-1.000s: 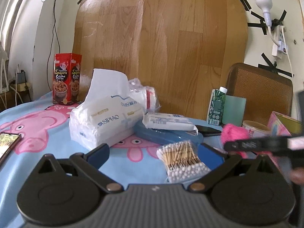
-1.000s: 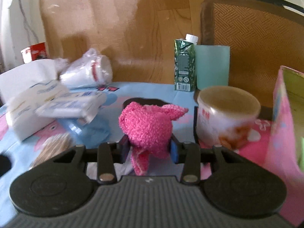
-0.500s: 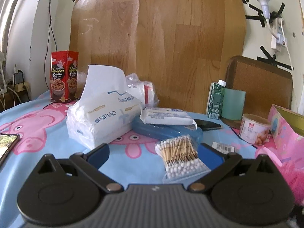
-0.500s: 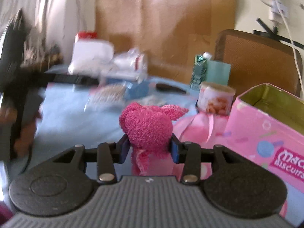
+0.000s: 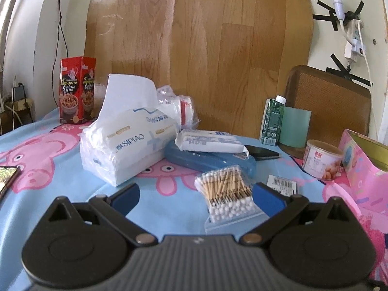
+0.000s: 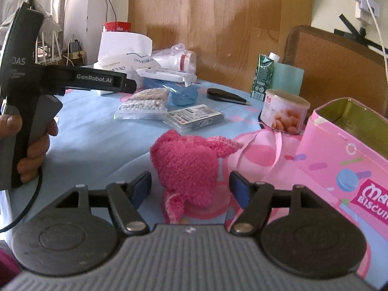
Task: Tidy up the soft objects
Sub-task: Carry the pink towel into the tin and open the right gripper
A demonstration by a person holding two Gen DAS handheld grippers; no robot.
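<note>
A fuzzy pink sock ball point(image 6: 186, 167) rests on the cartoon tablecloth point(image 6: 97, 140) between the fingers of my right gripper point(image 6: 190, 189), which is open with a gap on each side of the sock. A pink biscuit tin point(image 6: 344, 160) stands open just to its right. My left gripper point(image 5: 196, 198) is open and empty above the cloth, with a bag of cotton swabs point(image 5: 228, 191) between its fingers. A white tissue pack point(image 5: 126, 143) and a flat wipes packet point(image 5: 211, 141) lie beyond.
A blue case point(image 5: 211, 161), green carton point(image 5: 272, 121), teal cup point(image 5: 294, 129), snack can point(image 5: 321, 158), red box point(image 5: 76, 91) and a phone point(image 5: 7, 177) sit on the table. The left gripper's handle point(image 6: 29, 92) shows at the right wrist view's left.
My right gripper carried the pink sock from mid-table to beside the pink tin, then opened and let it go onto the cloth. The left gripper stayed nearly still.
</note>
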